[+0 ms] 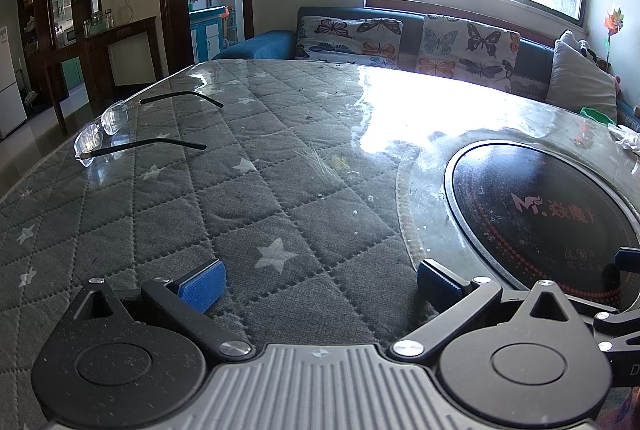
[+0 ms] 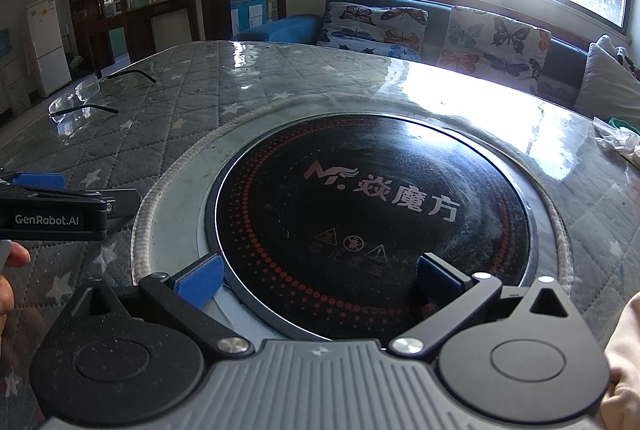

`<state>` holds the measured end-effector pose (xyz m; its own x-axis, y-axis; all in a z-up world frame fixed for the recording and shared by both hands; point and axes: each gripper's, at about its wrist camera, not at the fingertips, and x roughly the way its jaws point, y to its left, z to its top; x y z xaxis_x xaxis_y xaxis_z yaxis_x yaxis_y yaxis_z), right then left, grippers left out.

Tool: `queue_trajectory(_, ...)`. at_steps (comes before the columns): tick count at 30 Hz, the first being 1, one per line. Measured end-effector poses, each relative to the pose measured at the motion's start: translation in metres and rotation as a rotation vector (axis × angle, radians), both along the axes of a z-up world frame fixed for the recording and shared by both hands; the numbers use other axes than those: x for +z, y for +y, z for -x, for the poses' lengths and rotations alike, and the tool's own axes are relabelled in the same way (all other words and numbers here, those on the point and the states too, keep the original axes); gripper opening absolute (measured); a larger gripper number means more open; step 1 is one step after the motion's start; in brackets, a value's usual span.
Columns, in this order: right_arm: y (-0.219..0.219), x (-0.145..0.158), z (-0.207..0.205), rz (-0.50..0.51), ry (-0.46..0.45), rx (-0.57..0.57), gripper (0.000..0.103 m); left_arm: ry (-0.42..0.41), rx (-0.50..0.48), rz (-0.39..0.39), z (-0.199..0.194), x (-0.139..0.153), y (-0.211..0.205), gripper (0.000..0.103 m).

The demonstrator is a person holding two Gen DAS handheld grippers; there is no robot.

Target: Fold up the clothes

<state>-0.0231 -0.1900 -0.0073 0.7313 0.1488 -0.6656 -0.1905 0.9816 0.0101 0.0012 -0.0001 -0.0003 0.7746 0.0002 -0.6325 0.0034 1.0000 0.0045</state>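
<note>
No clothes show in either view. My left gripper (image 1: 320,284) is open and empty, low over the grey quilted star-pattern table cover (image 1: 248,213). My right gripper (image 2: 320,282) is open and empty over the black round induction cooktop (image 2: 372,213) set in the table. The left gripper also shows from the side at the left edge of the right wrist view (image 2: 52,207). The right gripper's blue fingertip (image 1: 628,260) shows at the right edge of the left wrist view.
Rimless glasses (image 1: 100,129) lie open at the table's far left, also in the right wrist view (image 2: 76,99). The cooktop (image 1: 552,213) fills the table's right part. Crumpled white paper (image 2: 618,143) lies at the right edge. A sofa with butterfly cushions (image 1: 400,37) stands behind the table.
</note>
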Motion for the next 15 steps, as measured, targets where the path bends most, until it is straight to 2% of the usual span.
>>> queue_trajectory(15,0.0010,0.0005,0.0003,0.000,0.004,0.004,0.103,-0.001,0.019,-0.006,0.0026,0.0010,-0.0029,0.103)
